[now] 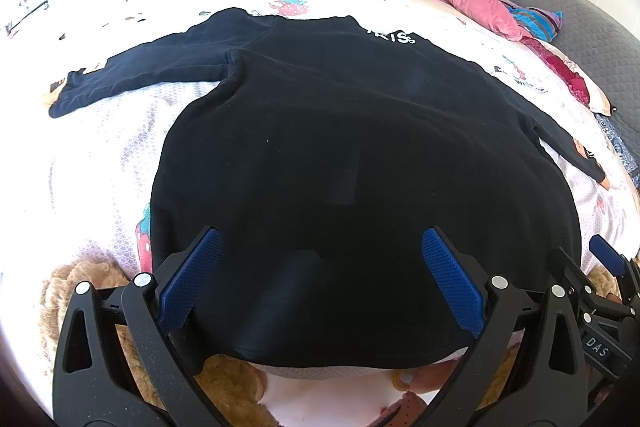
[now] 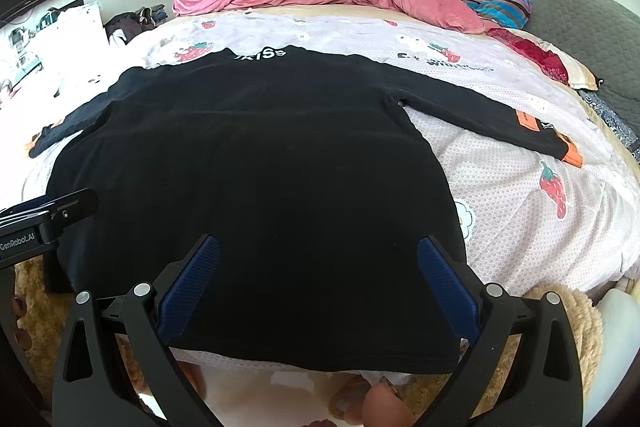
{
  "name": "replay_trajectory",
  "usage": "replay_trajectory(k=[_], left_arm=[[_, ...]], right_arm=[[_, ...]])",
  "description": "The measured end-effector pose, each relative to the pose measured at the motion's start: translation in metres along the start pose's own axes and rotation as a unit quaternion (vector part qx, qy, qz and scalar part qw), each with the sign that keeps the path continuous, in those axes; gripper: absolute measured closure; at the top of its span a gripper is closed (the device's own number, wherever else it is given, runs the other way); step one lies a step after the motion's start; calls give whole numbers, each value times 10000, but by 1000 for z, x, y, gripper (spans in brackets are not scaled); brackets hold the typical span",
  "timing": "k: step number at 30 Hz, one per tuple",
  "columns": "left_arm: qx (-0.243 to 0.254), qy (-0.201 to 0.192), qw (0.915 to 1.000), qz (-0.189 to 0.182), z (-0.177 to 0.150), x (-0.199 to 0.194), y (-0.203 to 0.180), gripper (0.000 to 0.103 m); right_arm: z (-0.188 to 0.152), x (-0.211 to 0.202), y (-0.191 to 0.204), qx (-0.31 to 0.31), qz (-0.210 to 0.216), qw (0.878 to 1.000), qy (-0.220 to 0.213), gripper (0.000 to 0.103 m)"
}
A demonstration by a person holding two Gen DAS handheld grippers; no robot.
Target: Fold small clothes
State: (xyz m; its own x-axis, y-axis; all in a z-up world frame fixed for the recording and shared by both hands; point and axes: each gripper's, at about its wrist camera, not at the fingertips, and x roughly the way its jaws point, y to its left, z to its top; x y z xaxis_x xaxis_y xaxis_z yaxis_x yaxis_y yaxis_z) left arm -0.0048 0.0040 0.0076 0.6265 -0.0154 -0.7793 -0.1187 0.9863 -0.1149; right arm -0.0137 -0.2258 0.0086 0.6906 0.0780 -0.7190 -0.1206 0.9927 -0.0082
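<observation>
Black tongs [image 1: 320, 239], blue ribbed pads [image 2: 192, 283], silver screws

Black long-sleeve sweatshirt [image 1: 340, 155] [image 2: 248, 179] lies flat and unfolded on the bed, hem nearest both cameras, collar at the far end with white lettering near it. Both sleeves spread out to the sides, roughly straight. Orange patches on the sleeve at right in the right wrist view, near the cuff.

Black sweater [image 1: 320, 155]: collar lettering partly unreadable, left cuff print indistinct; bedsheet [image 2: 520, 187] beneath it hidden.
</observation>
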Motion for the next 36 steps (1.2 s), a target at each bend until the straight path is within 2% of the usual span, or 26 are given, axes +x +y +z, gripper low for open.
replay_trajectory(k=[26, 36], left_arm=[[25, 24, 10000, -32, 3, 5, -5, 8], [18, 42, 10000, -74, 17, 9, -6, 8]], right_arm=[[5, -4, -4, 82, -16, 10000, -23, 4], [15, 0, -5, 112, 25, 9999, -4, 4]])
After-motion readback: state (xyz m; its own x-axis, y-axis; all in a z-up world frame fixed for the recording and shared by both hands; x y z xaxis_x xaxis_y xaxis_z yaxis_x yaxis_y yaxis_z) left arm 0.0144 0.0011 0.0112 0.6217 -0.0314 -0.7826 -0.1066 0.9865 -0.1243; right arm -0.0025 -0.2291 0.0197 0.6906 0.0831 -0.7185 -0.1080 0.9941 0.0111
